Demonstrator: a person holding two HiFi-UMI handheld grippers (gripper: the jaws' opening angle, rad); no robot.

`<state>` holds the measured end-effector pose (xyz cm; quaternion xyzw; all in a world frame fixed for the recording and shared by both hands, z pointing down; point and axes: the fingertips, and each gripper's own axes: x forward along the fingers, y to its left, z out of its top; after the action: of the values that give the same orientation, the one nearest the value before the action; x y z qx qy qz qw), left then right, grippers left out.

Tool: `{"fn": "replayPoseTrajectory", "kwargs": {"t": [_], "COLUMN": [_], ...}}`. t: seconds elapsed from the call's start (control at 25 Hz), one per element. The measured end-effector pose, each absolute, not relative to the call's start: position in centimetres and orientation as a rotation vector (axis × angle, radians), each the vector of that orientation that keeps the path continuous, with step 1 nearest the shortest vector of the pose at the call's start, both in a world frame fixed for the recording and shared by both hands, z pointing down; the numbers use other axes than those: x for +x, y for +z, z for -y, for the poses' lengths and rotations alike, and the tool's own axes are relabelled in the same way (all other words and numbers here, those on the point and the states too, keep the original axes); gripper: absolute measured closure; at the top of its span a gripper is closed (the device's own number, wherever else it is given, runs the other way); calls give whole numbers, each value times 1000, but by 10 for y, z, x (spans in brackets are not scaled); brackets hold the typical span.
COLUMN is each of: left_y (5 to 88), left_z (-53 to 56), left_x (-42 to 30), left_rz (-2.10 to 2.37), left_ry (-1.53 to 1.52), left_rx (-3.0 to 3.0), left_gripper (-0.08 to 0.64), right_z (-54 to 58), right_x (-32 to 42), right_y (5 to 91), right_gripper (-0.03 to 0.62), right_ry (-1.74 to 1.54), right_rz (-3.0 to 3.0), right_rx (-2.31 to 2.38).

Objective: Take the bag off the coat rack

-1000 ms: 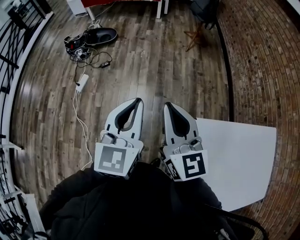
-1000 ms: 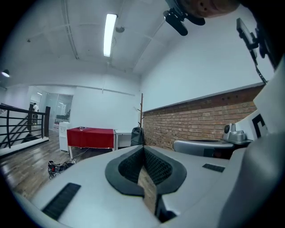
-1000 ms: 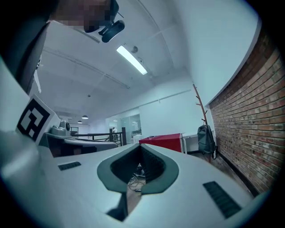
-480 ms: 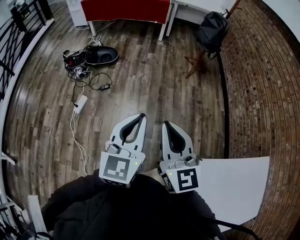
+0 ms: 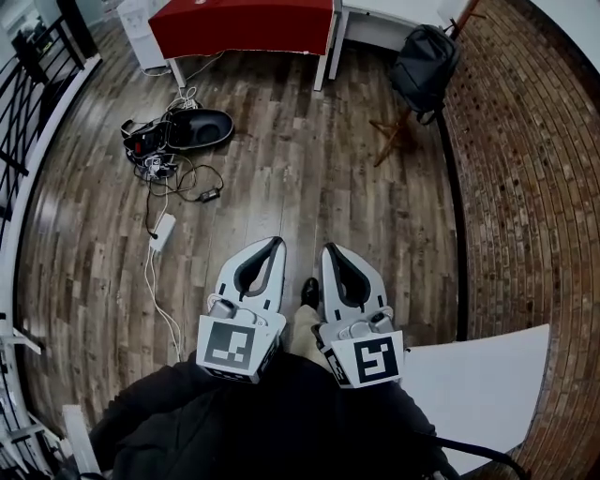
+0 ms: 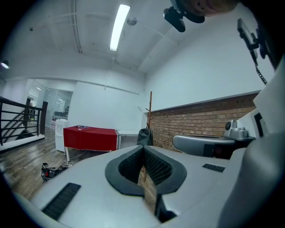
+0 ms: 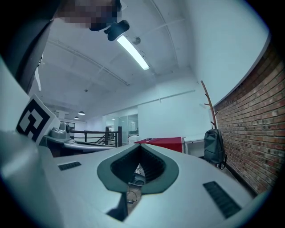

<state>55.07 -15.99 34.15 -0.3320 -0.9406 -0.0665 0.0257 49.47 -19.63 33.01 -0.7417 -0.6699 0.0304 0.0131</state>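
Two tools shut and empty; the bag hangs far ahead of them.
Left tool (image 5: 277,242) and right tool (image 5: 329,249) lie level and side by side above the wood floor (image 5: 309,169), each with its jaws pressed together on nothing; bare floor runs from their tips to the coat rack (image 5: 392,129); a brick wall (image 5: 525,187) bounds this lane on the right; a white board (image 5: 483,384) lies low at the right; cables (image 5: 173,173) sprawl to the left; a railing (image 5: 28,84) edges the far left; a red table (image 5: 244,23) and a white table (image 5: 384,21) close the far end; the dark bag (image 5: 424,64) hangs on the rack between the white table and the wall, well apart from both tools, its long axis upright, top at the pole.
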Motion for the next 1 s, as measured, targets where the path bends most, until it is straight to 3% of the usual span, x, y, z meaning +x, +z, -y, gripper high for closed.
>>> {"fn": "replayPoseTrajectory", "kwargs": {"t": [0.56, 1.0], "left_y": [342, 345], "left_z": [40, -75], "left_x": [381, 384], "left_rz": [2861, 2803], "left_ry": [-147, -188], "left_rx": [-963, -1165], "left_gripper": [551, 551], "right_z": [67, -46], "right_x": [326, 319], "right_y": [334, 340], "right_gripper": [586, 586], "right_ry": [158, 149], "right_rz": [2069, 1920], "right_rx": [-2261, -2363]}}
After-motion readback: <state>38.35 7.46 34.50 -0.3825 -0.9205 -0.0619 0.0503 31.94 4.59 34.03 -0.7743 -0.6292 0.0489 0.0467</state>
